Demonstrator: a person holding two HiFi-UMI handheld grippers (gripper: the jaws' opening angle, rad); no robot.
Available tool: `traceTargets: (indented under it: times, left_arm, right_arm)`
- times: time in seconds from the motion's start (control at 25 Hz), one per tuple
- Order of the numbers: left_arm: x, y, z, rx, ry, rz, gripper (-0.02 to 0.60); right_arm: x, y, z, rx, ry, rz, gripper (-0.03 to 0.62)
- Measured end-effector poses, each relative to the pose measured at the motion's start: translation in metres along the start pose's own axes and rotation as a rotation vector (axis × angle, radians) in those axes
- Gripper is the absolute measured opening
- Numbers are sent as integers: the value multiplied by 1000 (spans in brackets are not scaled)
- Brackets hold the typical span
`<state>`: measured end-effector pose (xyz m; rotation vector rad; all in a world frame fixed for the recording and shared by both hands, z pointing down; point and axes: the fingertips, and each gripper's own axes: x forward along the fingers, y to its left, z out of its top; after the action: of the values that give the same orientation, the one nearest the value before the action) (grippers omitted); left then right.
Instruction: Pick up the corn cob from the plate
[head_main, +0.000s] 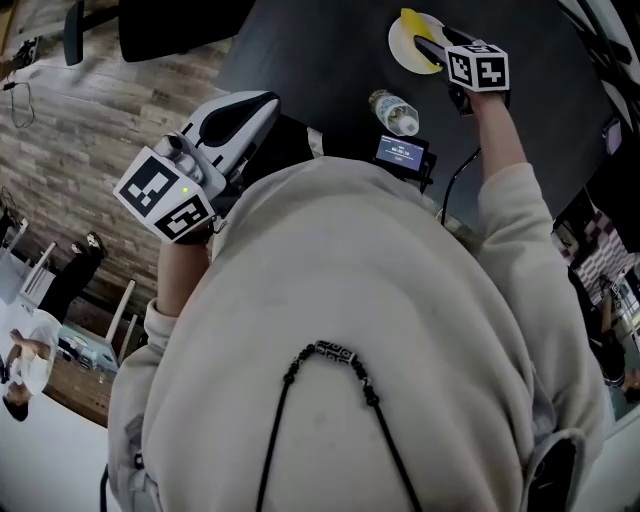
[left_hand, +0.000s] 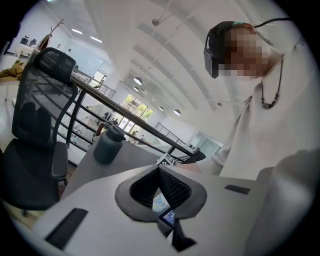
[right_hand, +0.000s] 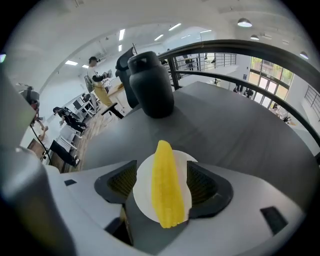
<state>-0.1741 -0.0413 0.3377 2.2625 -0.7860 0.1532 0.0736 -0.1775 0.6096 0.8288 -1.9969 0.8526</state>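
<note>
Left hand-held gripper (left_hand: 159, 172): jaws together. Right hand-held gripper (right_hand: 161, 182): jaws wide apart, angled down.

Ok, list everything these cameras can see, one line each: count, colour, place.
corn cob: one, yellow, lying on the plate, between the right tool's jaws, not gripped
plate: one, white, on the table
flask: one, dark, upright on the table beyond the plate
plastic bottle: one, clear, on the table near the person
screen device: one, black with a lit screen, at the table's near edge
table: one, dark grey
office chair: one, black mesh, beside the table
sweatshirt: one, cream, on the person
left tool: one, white, shut and empty, off to the table's side
right tool: one, white, open, over the plate
</note>
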Motion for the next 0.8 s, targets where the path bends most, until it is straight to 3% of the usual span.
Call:
traceTargets:
  times: [0.24, 0.44, 0.8]
  left_arm:
    - [-10, 9, -3, -22, -8, 29, 0]
    - [-13, 11, -8, -33, -11, 45, 0]
    - [-13, 12, -14, -38, 3, 46, 0]
  right_arm:
    - [24, -6, -18, 46, 94, -3, 307]
    - [37, -11, -38, -24, 181, -58, 307]
    - [42, -15, -43, -74, 199, -115, 305]
